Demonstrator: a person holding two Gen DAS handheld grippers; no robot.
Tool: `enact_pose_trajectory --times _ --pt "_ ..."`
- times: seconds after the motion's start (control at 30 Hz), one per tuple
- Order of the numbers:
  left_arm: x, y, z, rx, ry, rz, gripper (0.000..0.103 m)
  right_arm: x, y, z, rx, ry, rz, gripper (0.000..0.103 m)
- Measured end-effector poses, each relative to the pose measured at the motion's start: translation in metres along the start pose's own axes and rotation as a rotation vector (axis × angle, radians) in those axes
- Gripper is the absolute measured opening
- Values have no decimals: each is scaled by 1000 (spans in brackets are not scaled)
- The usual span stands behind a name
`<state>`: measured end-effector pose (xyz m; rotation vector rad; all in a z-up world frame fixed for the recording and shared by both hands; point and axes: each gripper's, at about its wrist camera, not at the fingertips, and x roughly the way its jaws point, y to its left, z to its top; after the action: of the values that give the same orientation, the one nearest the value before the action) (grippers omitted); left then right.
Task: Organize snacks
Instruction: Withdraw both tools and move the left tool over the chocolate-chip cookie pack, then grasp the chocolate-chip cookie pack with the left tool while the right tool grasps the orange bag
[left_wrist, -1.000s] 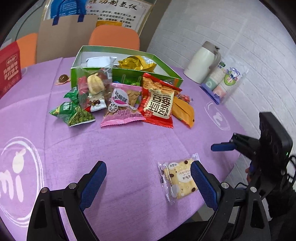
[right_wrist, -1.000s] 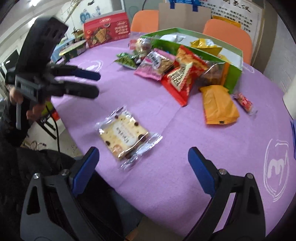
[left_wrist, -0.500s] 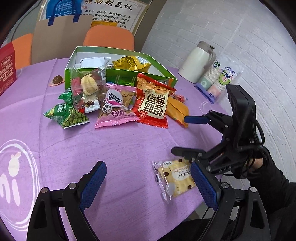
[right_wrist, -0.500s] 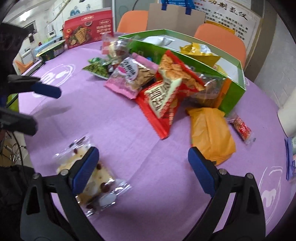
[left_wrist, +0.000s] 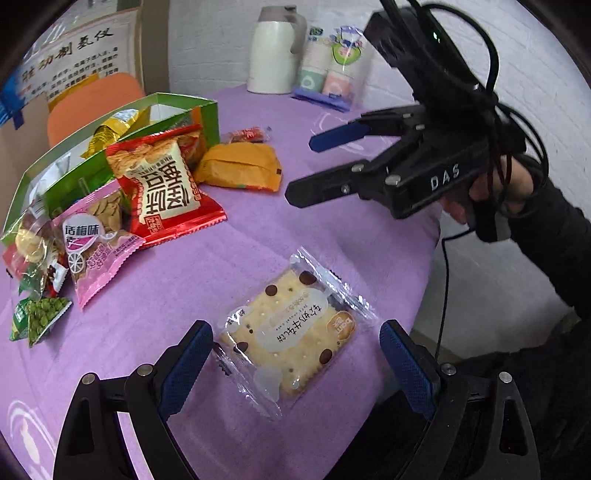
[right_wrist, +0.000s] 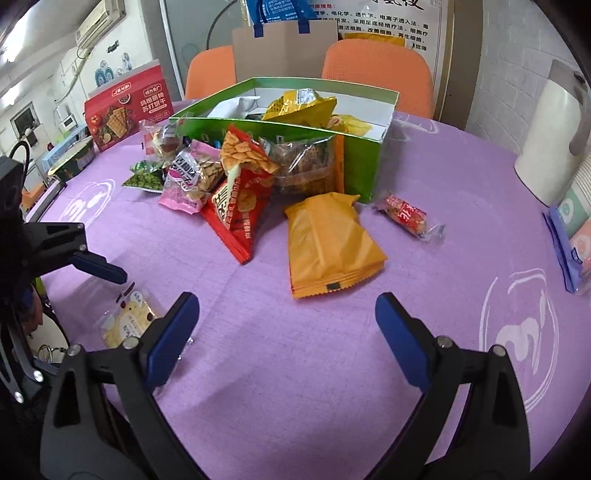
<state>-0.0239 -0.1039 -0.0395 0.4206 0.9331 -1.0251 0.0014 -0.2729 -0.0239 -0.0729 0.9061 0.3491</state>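
A clear-wrapped cracker packet lies near the table's front edge, between the wide-open jaws of my left gripper; it also shows in the right wrist view. My right gripper is open and empty, facing an orange packet a short way ahead. In the left wrist view the right gripper hovers above the cloth. A green box holds yellow bags. A red bag, a pink bag and a green pea bag lean against it.
A small red candy packet lies right of the orange packet. A white thermos and wrapped paper cups stand at the right. A red biscuit box stands far left. Orange chairs are behind the purple table.
My left gripper has swung right and closed in, so the cracker packet now lies between its jaws. My right gripper has moved forward over the table toward the orange packet.
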Motion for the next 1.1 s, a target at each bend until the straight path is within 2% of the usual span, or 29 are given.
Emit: enact_pose_trajectory --times 0.07,0.13,0.33,0.4,0.47,0.57,0.7,0.8,0.87,0.9,1.0,1.07,1.1 --pt "4 0 -2 9 16 28 94 1 2 -1 -6 2 0 97" --pt "8 8 -1 -27 31 75 94 2 2 -2 -15 1 -4 97" --pt "9 41 8 -273 1 168 94 8 -2 4 -6 0 -18 97" --pt "5 53 8 -357 -21 151 93 10 -4 7 -10 -1 -26 97" --pt "-3 61 5 -395 -59 79 93 12 -7 11 -14 -4 -27 97" --pt "-9 62 8 -351 -69 53 93 19 -11 20 -52 -4 -45 97" --pt "3 49 18 -252 -5 35 93 37 -24 36 -67 19 -54 97" --pt "10 38 28 -192 21 93 93 51 -34 42 -45 47 -34 90" --pt "16 38 31 -211 47 154 93 58 -38 43 -17 73 -32 68" --pt "15 43 27 -236 59 191 88 59 -41 43 -1 78 -26 66" --pt "12 55 25 -333 38 235 71 53 -41 35 57 91 -41 62" --pt "6 67 21 -421 15 238 71 46 -38 29 89 110 -33 61" --pt "2 71 18 -448 -2 211 71 43 -34 26 93 114 -9 61"
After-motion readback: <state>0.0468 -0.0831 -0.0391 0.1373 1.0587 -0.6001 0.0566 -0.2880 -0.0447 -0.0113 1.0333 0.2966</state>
